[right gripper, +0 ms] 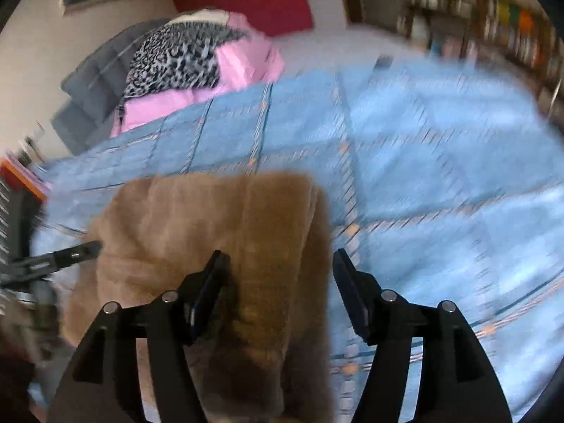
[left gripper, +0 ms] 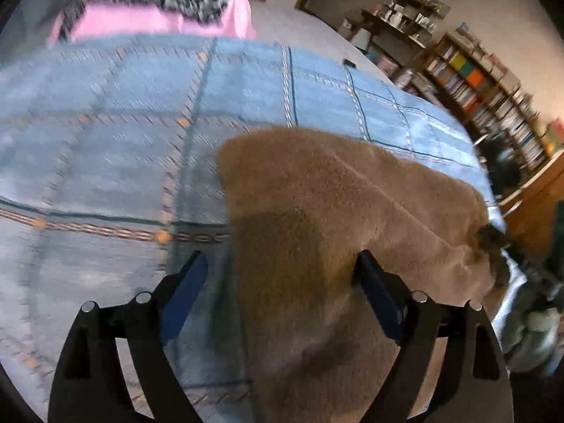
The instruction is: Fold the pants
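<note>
Pants, brown fuzzy folded fabric (left gripper: 335, 211), run lengthwise away under both wide, empty claws: left claw (left gripper: 282, 264) straddles their left edge, right claw (right gripper: 278, 264) their right edge.

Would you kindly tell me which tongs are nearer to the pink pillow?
Left, probably. The left tongs straddle the brown pants' left edge, on the pink pillow's side; the right tongs straddle the pants' right edge, farther away.
</note>
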{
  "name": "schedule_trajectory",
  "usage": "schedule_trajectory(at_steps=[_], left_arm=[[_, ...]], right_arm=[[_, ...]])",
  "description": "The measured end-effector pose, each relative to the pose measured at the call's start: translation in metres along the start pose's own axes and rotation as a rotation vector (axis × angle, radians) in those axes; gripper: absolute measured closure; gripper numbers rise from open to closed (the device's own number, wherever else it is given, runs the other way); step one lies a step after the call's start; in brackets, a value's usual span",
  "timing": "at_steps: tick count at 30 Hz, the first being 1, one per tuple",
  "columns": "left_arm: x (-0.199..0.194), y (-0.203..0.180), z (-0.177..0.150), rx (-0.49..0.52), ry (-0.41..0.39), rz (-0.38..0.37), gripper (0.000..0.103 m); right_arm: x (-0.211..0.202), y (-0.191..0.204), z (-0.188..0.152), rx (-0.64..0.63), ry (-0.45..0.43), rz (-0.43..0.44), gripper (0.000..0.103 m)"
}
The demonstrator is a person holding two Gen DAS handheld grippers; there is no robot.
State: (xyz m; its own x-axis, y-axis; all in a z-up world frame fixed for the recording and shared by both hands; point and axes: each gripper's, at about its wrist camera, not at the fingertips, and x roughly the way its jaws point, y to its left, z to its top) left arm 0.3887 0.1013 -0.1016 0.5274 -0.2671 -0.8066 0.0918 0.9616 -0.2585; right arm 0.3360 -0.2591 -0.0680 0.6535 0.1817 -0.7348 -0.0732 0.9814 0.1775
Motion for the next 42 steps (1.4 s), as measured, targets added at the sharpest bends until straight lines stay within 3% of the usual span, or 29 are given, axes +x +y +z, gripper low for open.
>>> schedule_trajectory(at_steps=[2, 5, 10, 14, 19, 26, 34, 42], left_arm=[[-0.009, -0.005, -0.004, 0.039, -0.019, 0.051, 0.015], [-0.021, -0.012, -0.017, 0.087, -0.033, 0.099, 0.015], [-0.024, -0.015, -0.046, 0.142, -0.043, 0.168, 0.013], [-0.015, -0.005, -0.059, 0.109, -0.047, 0.173, 0.007], [-0.015, -0.006, -0.058, 0.080, -0.047, 0.202, 0.006], [-0.056, -0.027, -0.070, 0.091, -0.110, 0.220, 0.007], [-0.101, -0.072, -0.098, 0.171, -0.174, 0.221, 0.003], [-0.134, -0.096, -0.121, 0.197, -0.227, 0.238, 0.003]], right_arm=[[-0.024, 0.011, 0.001, -0.053, -0.085, -0.069, 0.033], [-0.040, 0.025, 0.000, -0.097, -0.112, -0.059, 0.033], [-0.024, 0.041, -0.023, -0.170, -0.034, -0.111, 0.033], [0.009, 0.029, -0.041, -0.119, 0.068, -0.127, 0.033], [0.009, 0.031, -0.045, -0.103, 0.086, -0.135, 0.032], [-0.047, 0.043, -0.050, -0.103, -0.021, -0.125, 0.030], [-0.094, 0.052, -0.073, -0.056, -0.050, -0.078, 0.019], [-0.131, 0.075, -0.091, -0.066, -0.092, -0.048, 0.015]])
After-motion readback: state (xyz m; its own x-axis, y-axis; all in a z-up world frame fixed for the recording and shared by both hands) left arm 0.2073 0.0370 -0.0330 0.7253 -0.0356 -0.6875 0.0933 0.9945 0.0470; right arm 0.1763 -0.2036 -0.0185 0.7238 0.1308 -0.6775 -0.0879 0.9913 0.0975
